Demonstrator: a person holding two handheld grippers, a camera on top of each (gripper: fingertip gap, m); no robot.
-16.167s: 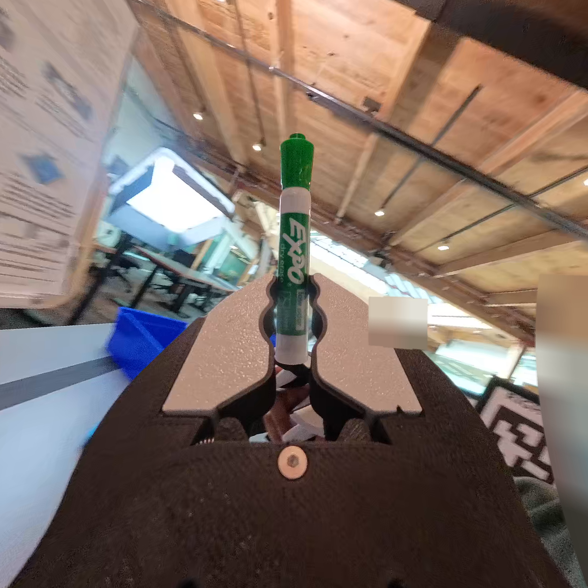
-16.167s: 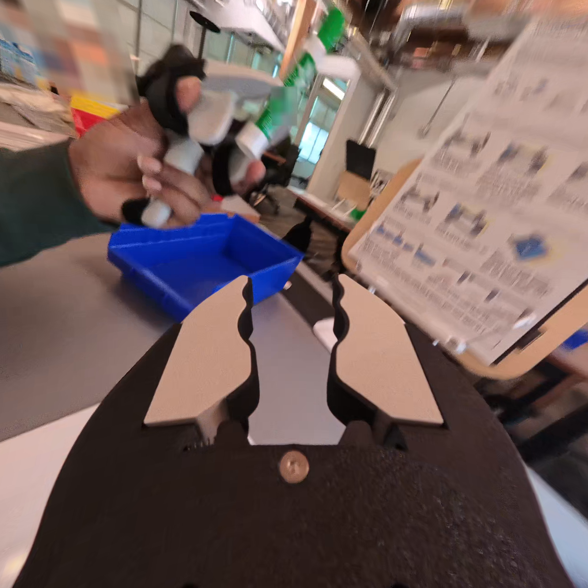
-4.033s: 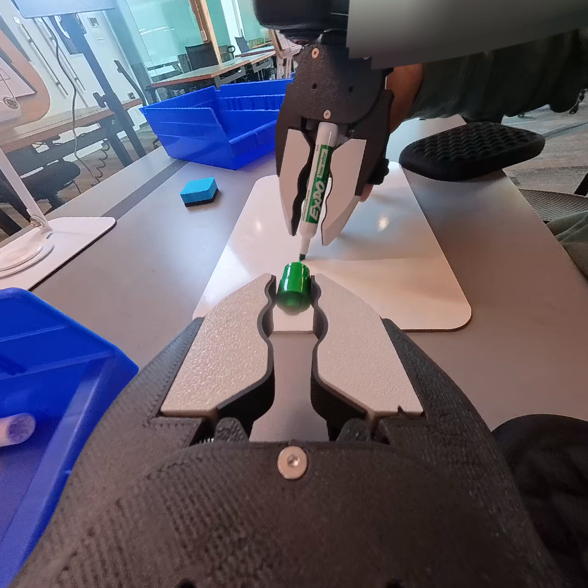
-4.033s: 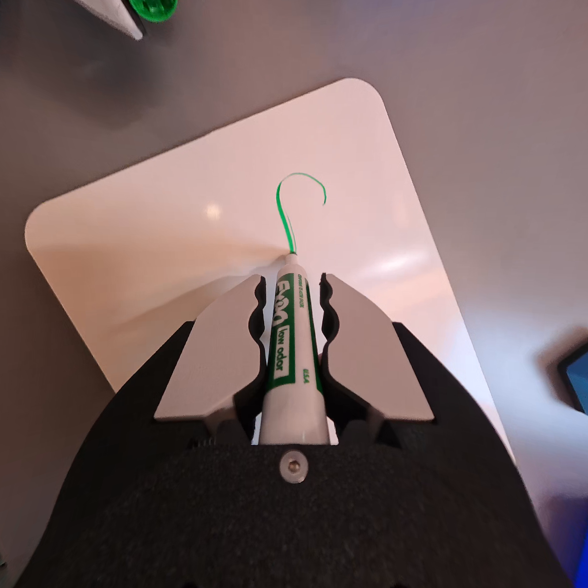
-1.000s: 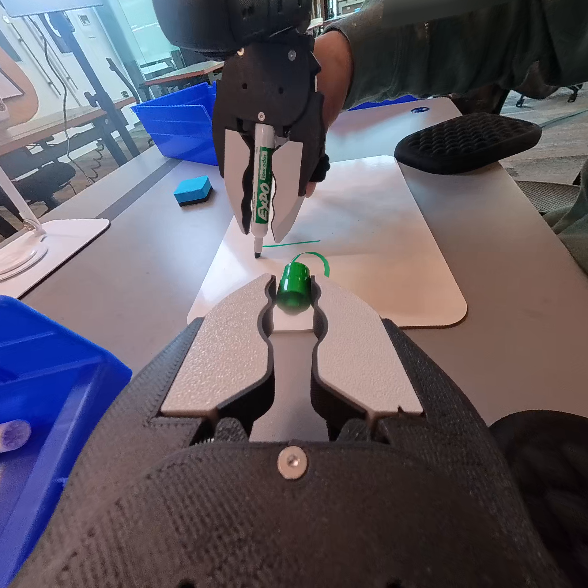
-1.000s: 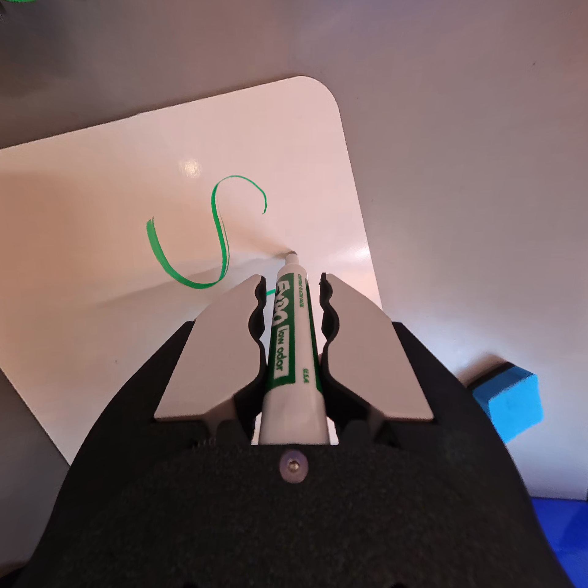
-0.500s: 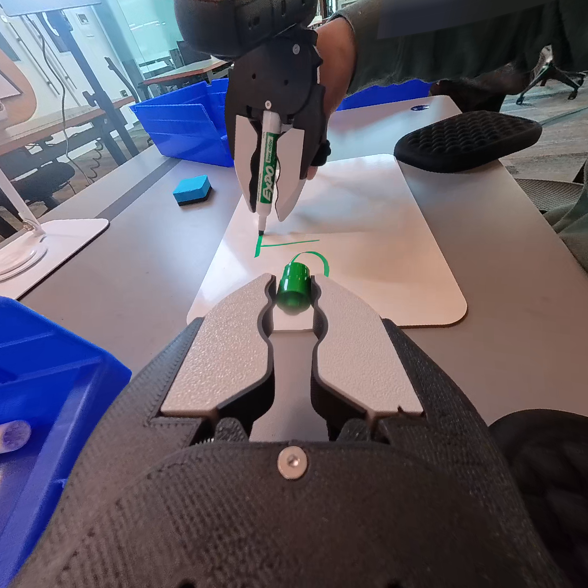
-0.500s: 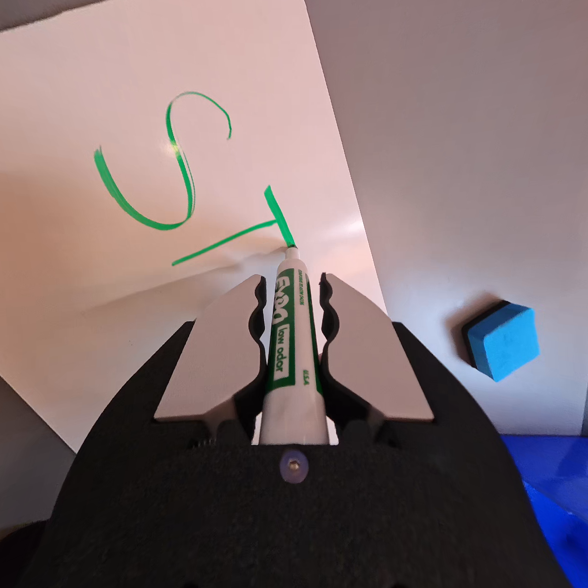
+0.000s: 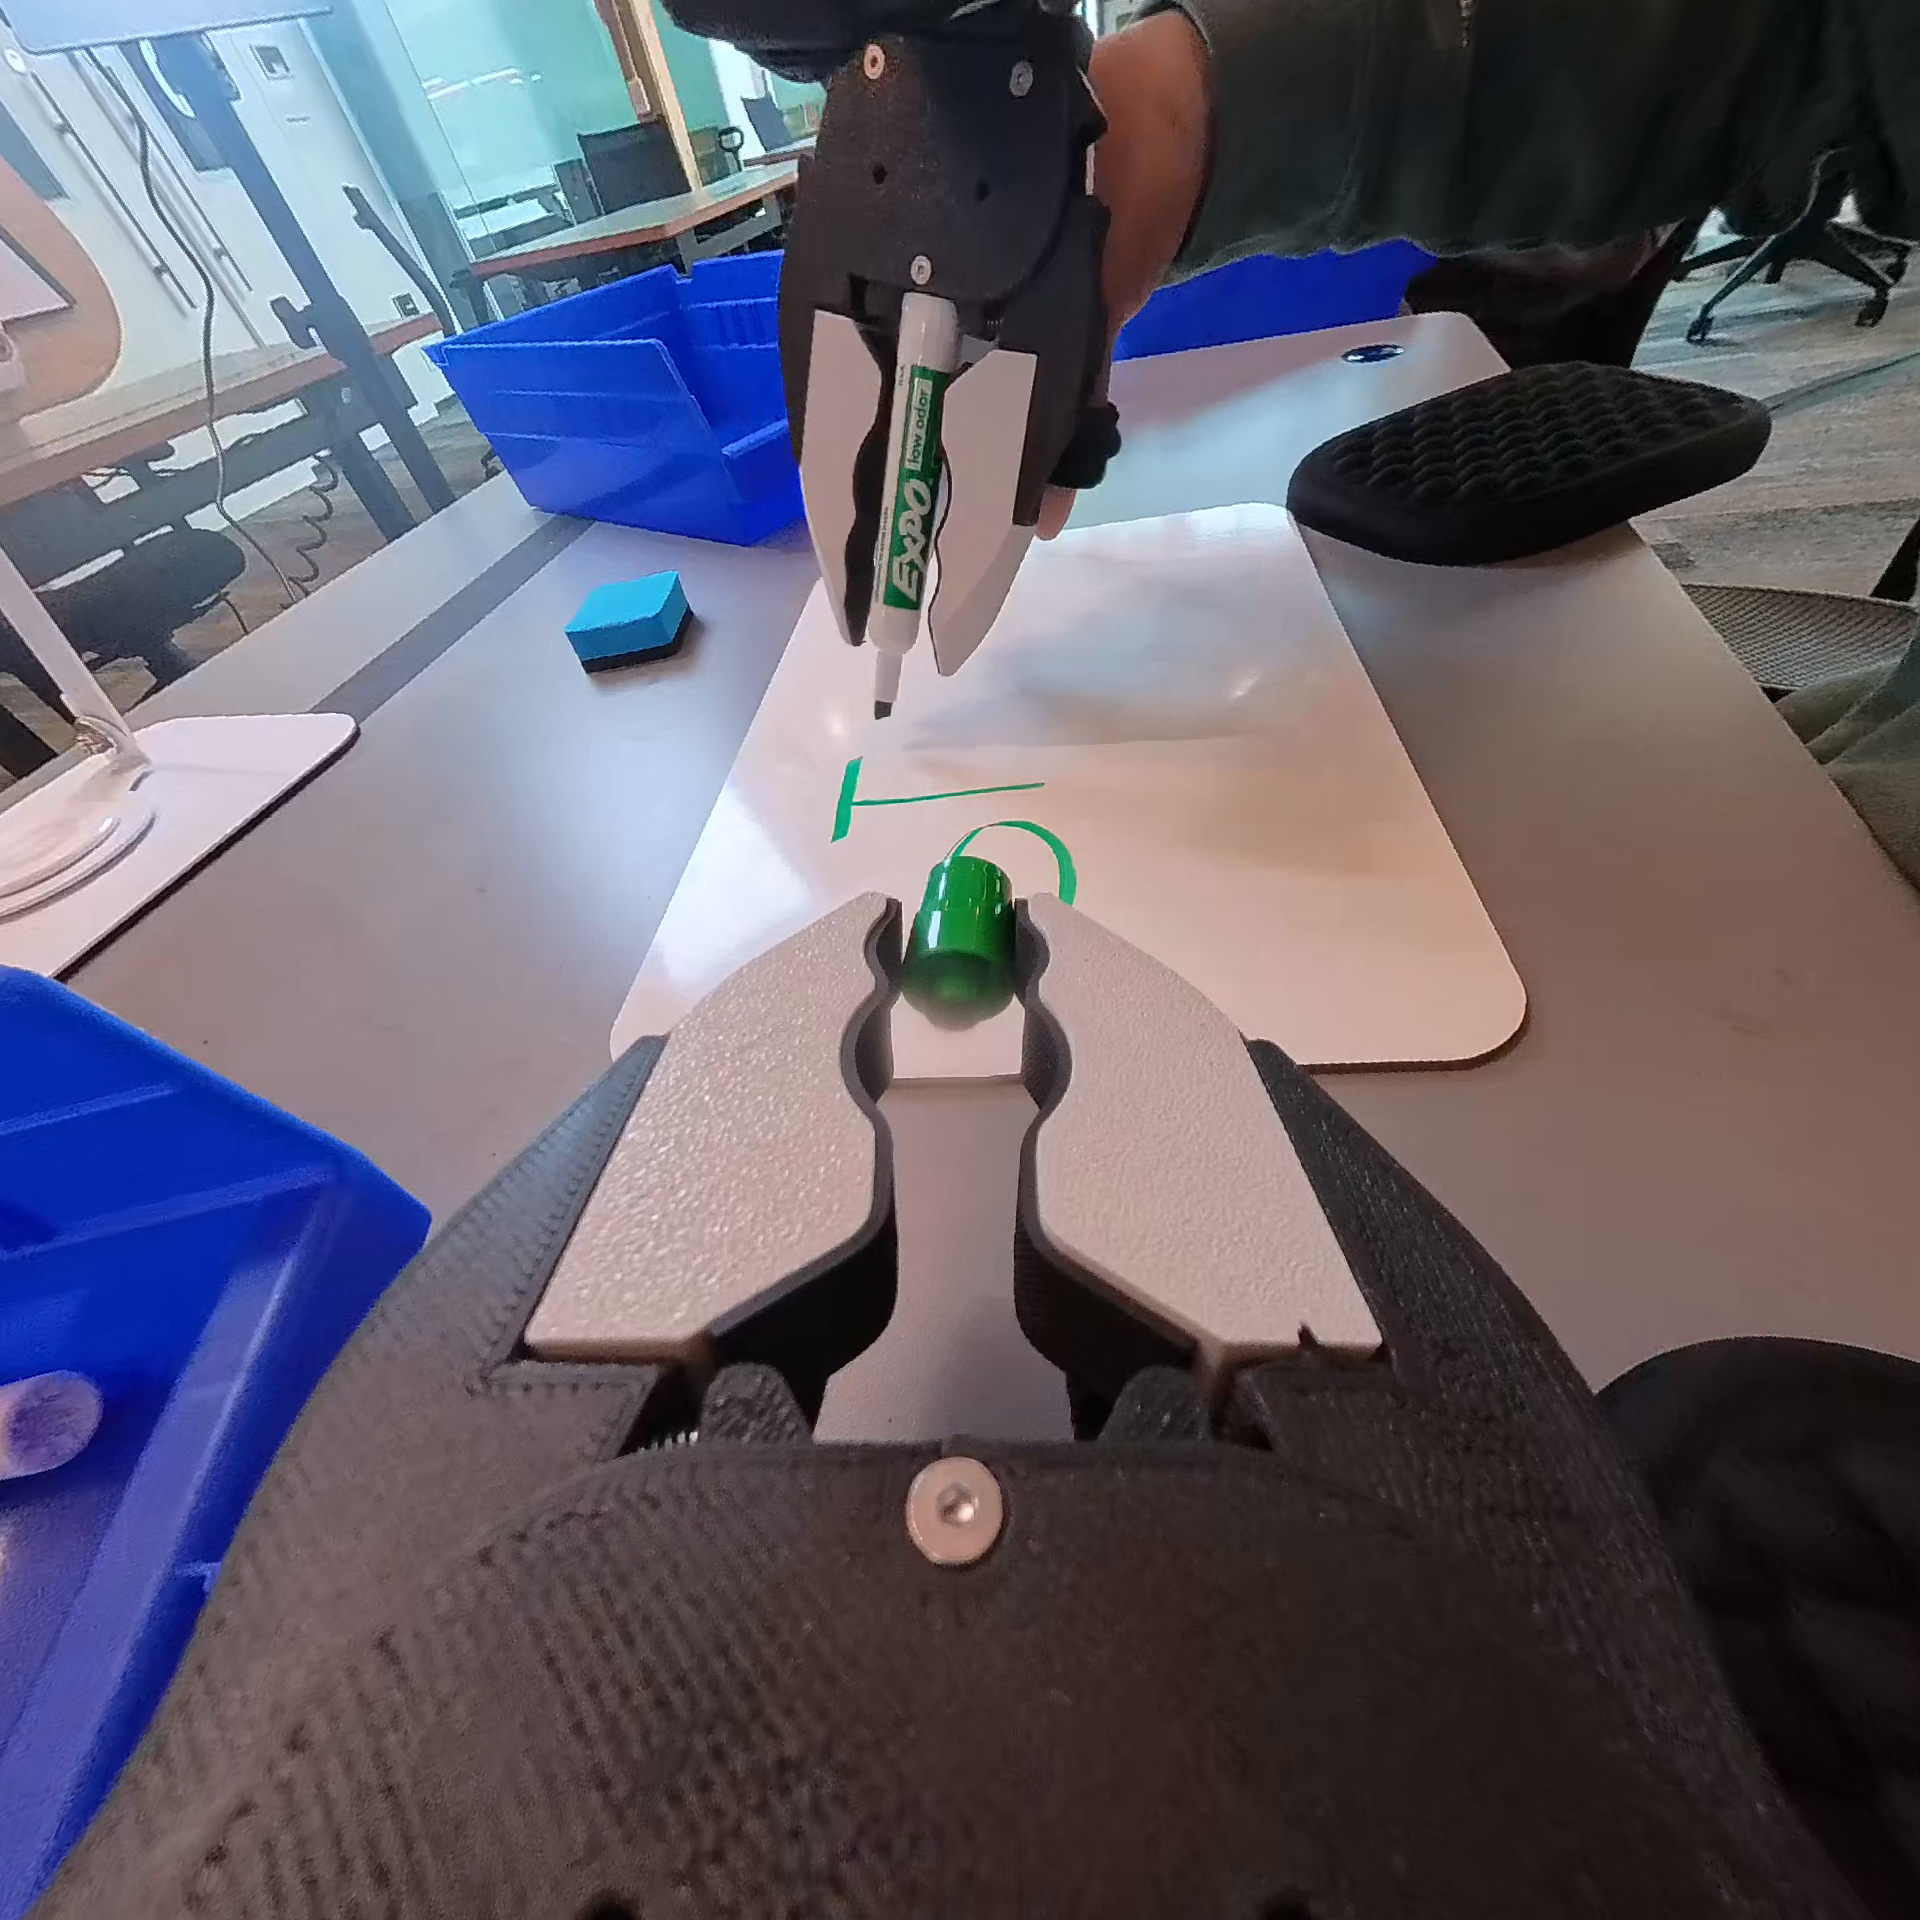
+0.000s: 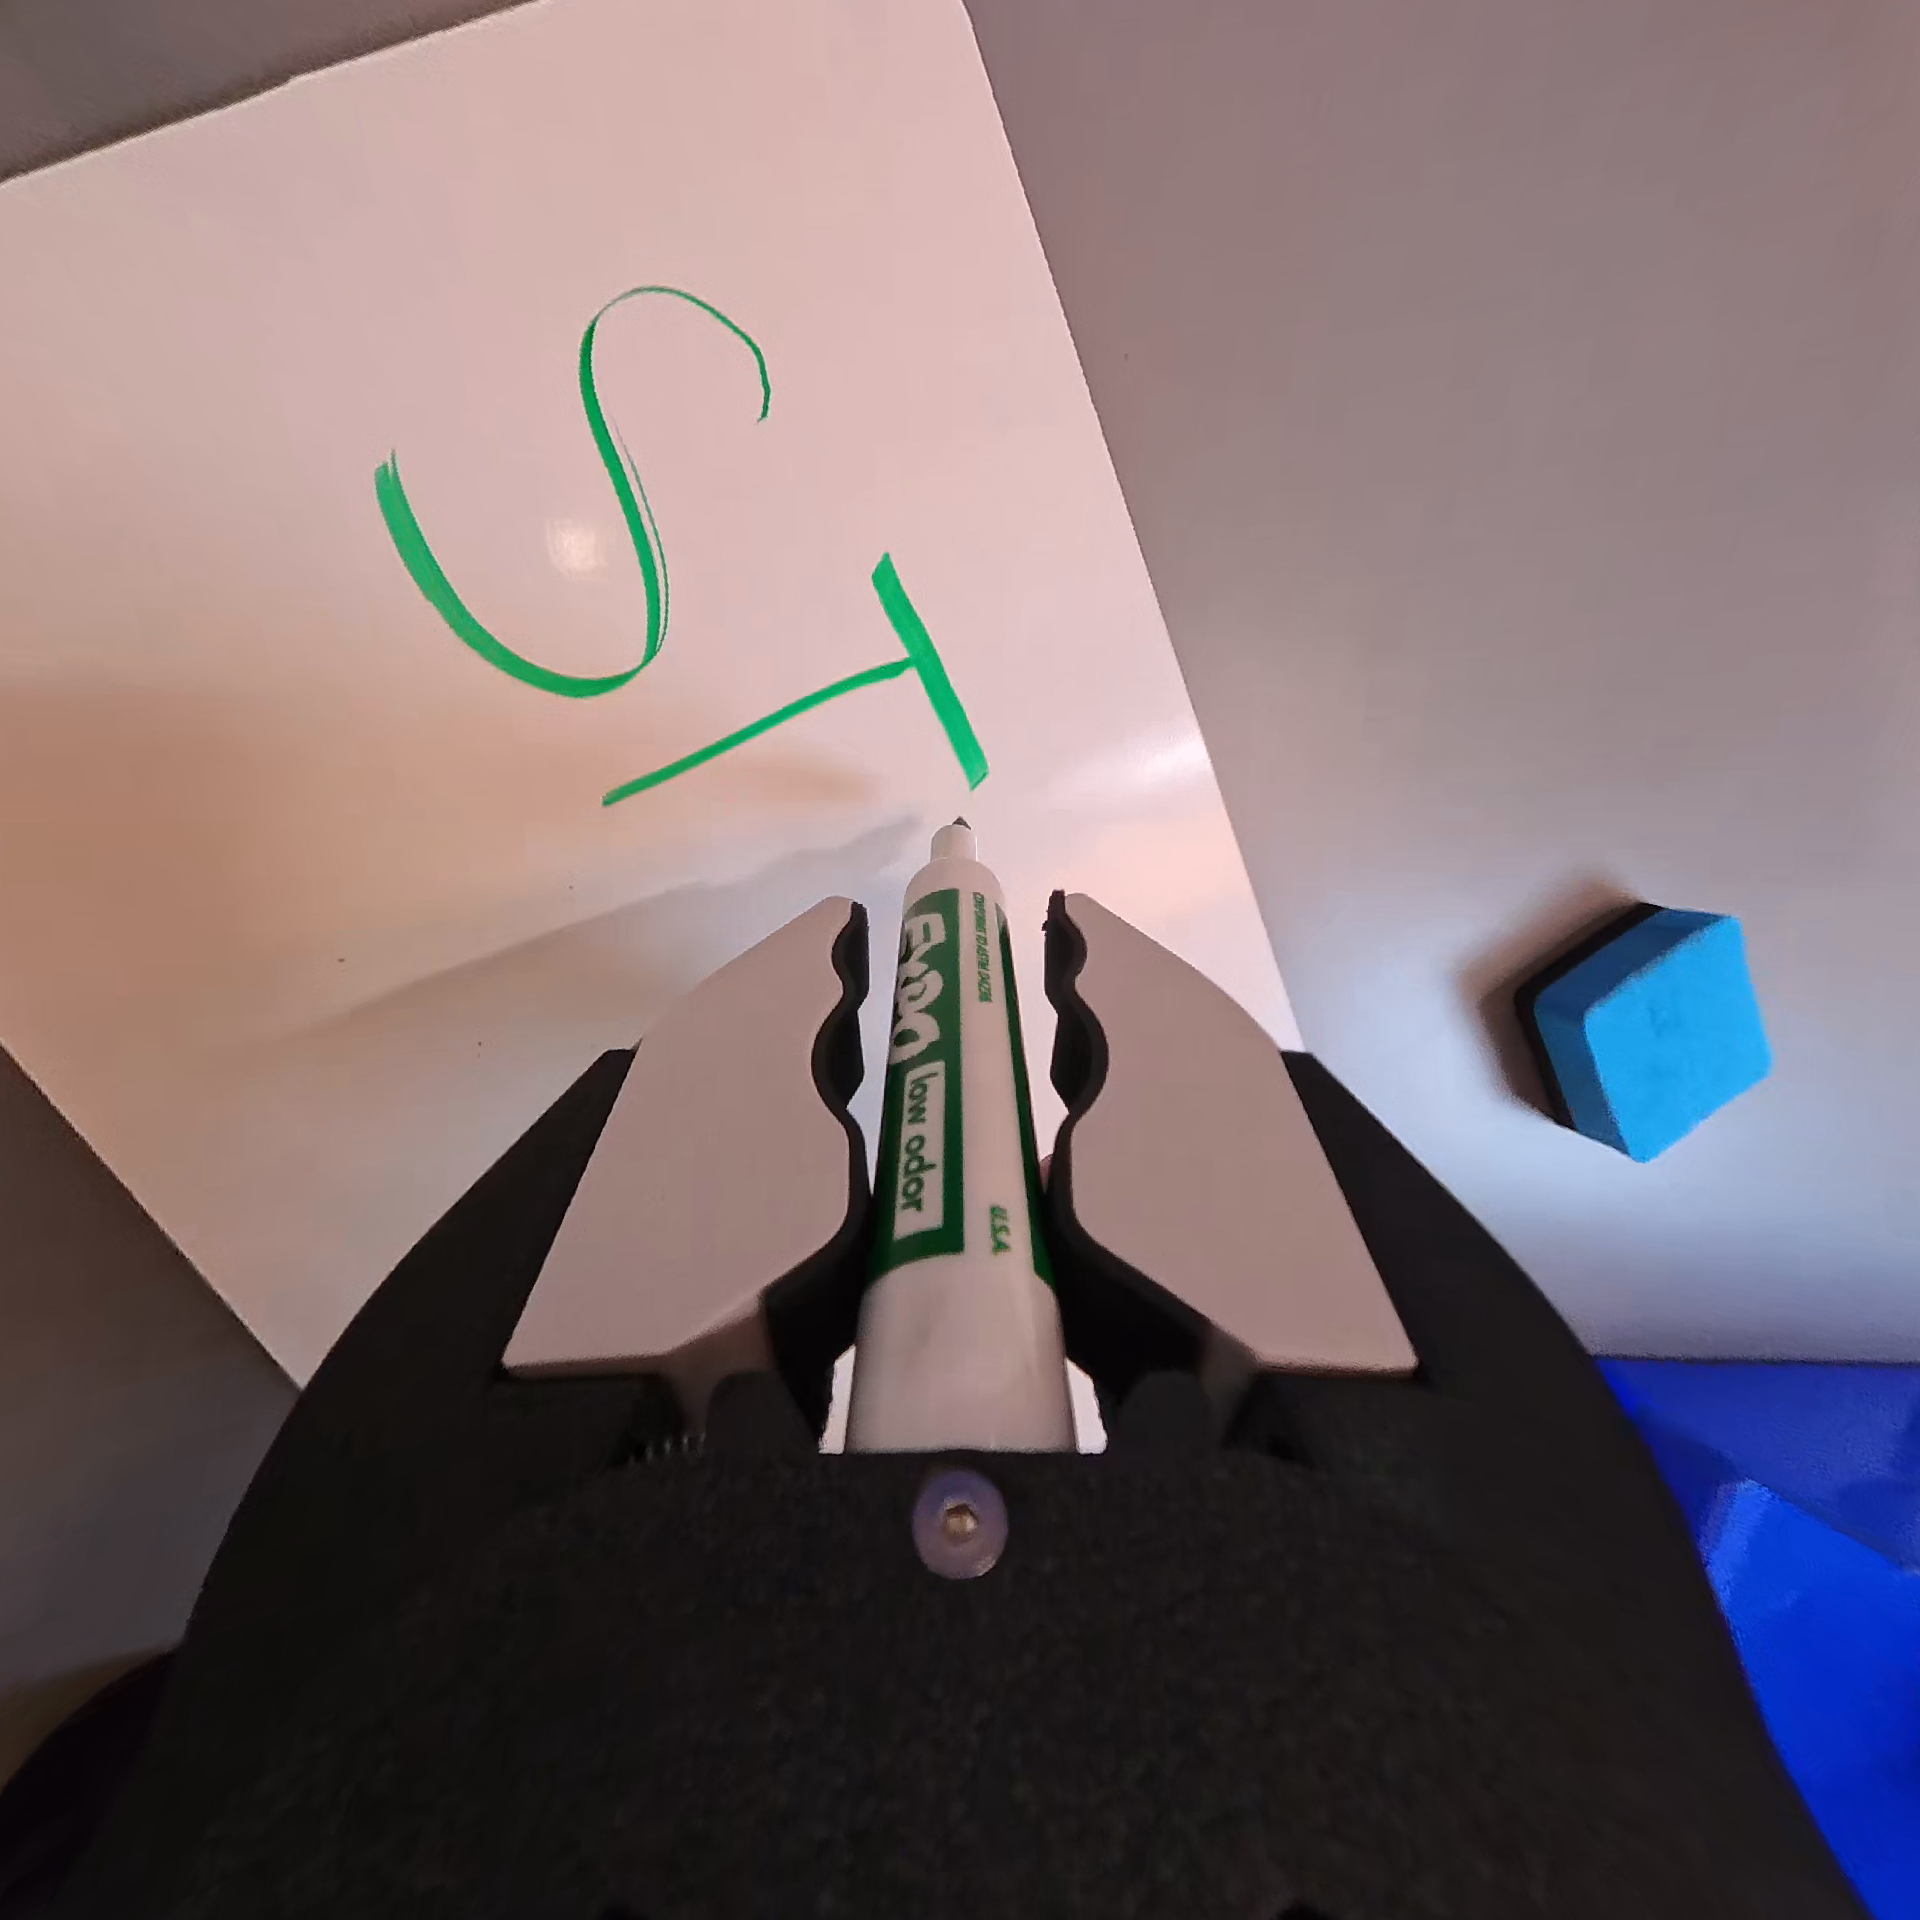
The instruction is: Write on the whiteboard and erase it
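A white whiteboard (image 9: pixel 1195 748) lies flat on the grey table and bears green marker strokes (image 9: pixel 935 800). My right gripper (image 10: pixel 956 914) is shut on a green-and-white marker (image 10: pixel 951 1122), tip held just above the board beside the strokes (image 10: pixel 727 644). It also shows in the left wrist view (image 9: pixel 899 655), pointing down over the board's left part. My left gripper (image 9: pixel 956 914) is shut on the green marker cap (image 9: pixel 961 940) above the board's near edge. A blue eraser (image 9: pixel 629 620) lies on the table left of the board; it also shows in the right wrist view (image 10: pixel 1652 1039).
Blue bins stand at the back (image 9: pixel 623 416) and at the near left (image 9: pixel 156 1226). A black padded armrest (image 9: pixel 1527 457) overlaps the table's far right edge. A white lamp base (image 9: pixel 156 790) sits at the left. A person's sleeve (image 9: pixel 1455 125) reaches in from above. My right fingertips sit around 15 centimeters from my left ones. The left gripper is farther from the blue eraser (image 9: pixel 629 620), some 30 centimeters, than the right, some 15 centimeters. Look for it in the right wrist view (image 10: pixel 1627 1012) too.
The right gripper drew a second stroke across the end of a line, then lifted the marker tip off the board. The left gripper has stayed still.
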